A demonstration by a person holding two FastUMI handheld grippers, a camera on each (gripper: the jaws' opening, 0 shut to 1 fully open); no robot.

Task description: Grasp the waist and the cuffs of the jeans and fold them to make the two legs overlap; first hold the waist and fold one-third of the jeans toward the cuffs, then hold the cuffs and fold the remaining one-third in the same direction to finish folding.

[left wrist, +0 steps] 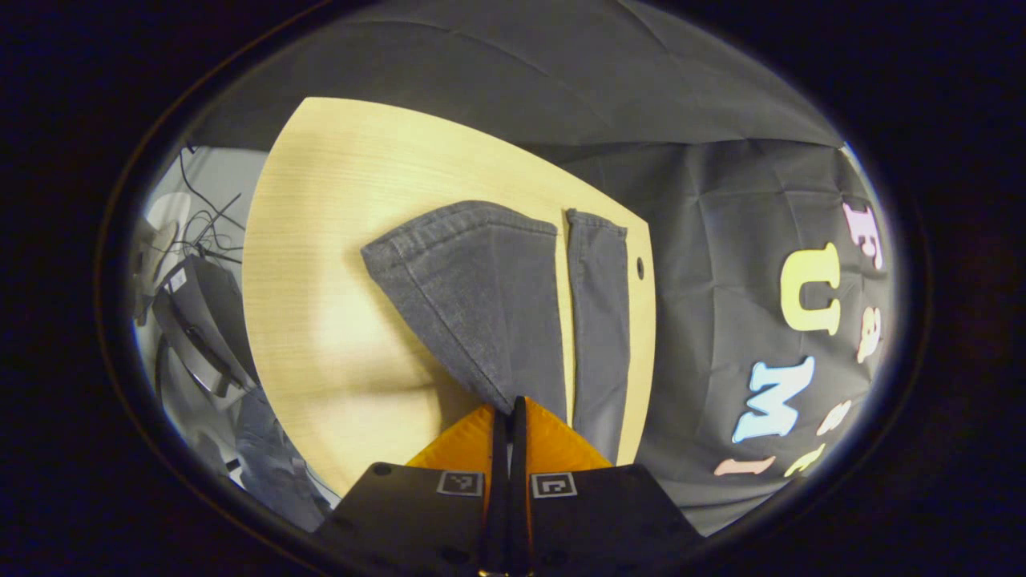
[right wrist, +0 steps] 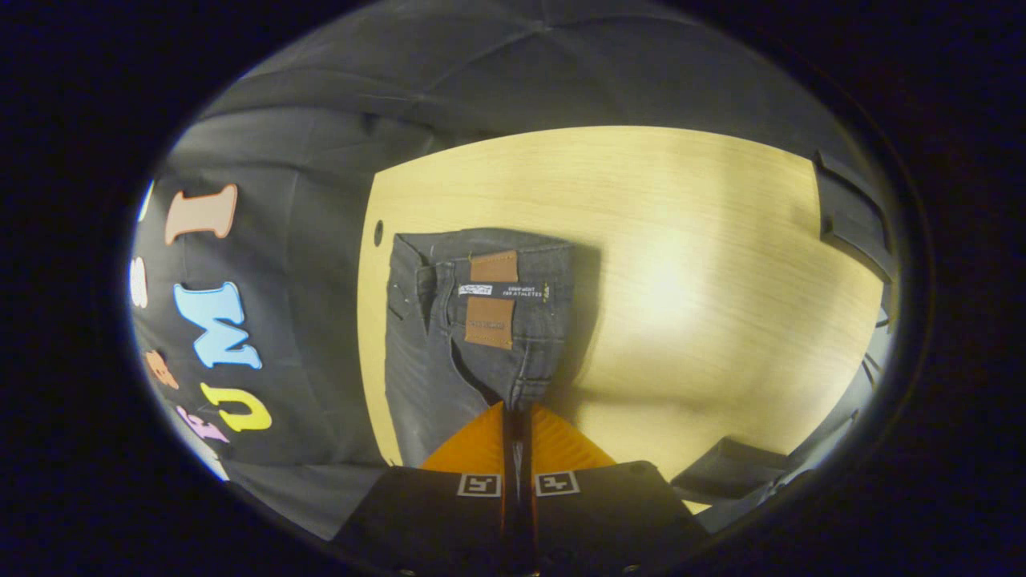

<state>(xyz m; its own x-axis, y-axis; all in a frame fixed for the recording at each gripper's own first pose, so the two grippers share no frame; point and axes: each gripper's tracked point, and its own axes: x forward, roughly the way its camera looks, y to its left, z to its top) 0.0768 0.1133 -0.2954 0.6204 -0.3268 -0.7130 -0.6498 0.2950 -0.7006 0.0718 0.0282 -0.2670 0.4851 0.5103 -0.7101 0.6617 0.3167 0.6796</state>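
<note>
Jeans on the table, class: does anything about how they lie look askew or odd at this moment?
Yes. In the left gripper view the jeans have one leg lifted and slanted across the other, pinched by the left gripper; the right gripper pinches the waist.

Worktop (left wrist: 321,264): pale wood grain, one small round hole (left wrist: 640,267) near its edge. Dark grey jeans (left wrist: 489,304) lie directly on it, close to that edge; waist end with brown patch (right wrist: 490,300) facing up.
</note>
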